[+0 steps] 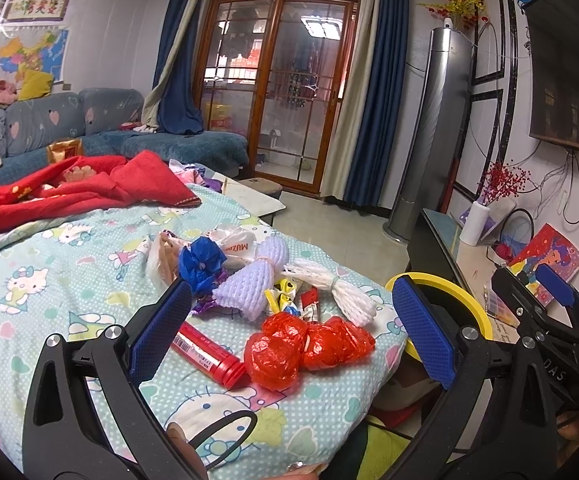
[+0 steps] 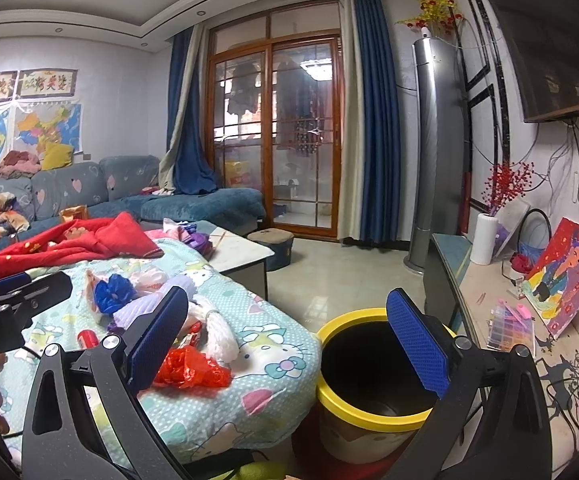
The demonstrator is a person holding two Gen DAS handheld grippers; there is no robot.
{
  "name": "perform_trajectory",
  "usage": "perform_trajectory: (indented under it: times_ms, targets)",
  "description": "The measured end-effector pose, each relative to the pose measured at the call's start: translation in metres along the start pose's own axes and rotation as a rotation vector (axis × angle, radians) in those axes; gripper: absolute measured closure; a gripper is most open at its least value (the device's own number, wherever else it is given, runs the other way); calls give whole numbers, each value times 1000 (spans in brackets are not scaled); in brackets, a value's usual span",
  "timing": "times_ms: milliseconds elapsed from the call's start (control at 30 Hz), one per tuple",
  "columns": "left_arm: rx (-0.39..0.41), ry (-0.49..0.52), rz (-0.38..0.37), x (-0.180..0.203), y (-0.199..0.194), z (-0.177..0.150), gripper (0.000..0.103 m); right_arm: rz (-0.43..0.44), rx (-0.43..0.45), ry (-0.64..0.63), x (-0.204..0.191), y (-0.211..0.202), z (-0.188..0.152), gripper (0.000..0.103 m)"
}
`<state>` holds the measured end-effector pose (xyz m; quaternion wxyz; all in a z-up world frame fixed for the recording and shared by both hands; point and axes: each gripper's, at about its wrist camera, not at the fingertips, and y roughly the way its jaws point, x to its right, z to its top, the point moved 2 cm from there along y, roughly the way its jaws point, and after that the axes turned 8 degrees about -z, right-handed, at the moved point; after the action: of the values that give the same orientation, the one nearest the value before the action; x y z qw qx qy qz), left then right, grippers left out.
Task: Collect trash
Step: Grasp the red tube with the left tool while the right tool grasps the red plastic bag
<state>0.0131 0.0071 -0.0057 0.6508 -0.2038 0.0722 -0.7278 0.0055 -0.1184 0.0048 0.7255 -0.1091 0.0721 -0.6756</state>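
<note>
A heap of trash lies on the Hello Kitty cloth [image 1: 69, 272]: a crumpled red plastic bag [image 1: 301, 346], a red tube [image 1: 209, 356], white foam netting [image 1: 337, 288], lilac foam sleeves [image 1: 255, 284], a blue wad [image 1: 201, 262] and small wrappers [image 1: 285, 294]. My left gripper [image 1: 293, 328] is open and empty just above the red bag. My right gripper [image 2: 289, 340] is open and empty, held over the gap between the cloth's edge and the yellow-rimmed bin [image 2: 369, 372]. The red bag also shows in the right wrist view [image 2: 189, 368].
A red blanket [image 1: 69, 192] lies at the far left of the cloth. A low table [image 2: 241, 252] and a stool [image 2: 271, 246] stand beyond. A cabinet [image 2: 489, 308] with a vase, a painting and small items runs along the right wall.
</note>
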Motion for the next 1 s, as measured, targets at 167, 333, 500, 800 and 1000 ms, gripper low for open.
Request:
perform_trajectory:
  times_ms: [167,333,500,800,1000]
  targets:
    - [3,-61,7,-18,-3,-1,11,83,-9,-60,-17,-1,-4,6]
    - [1,-105,44,-36,-5,-1,11,175,-24,-131,-42,1,-7,6]
    - [-31,-176,88,-62,-2,-4,11,259,-74,-214,-69,11,-15,6]
    - [-123,-288,103,-101,18,-12,11,344,-178,-327,-101,33,-36,6]
    - [-257,-345,42,-114,51,-24,11,365,-232,-412,-115,55,-47,10]
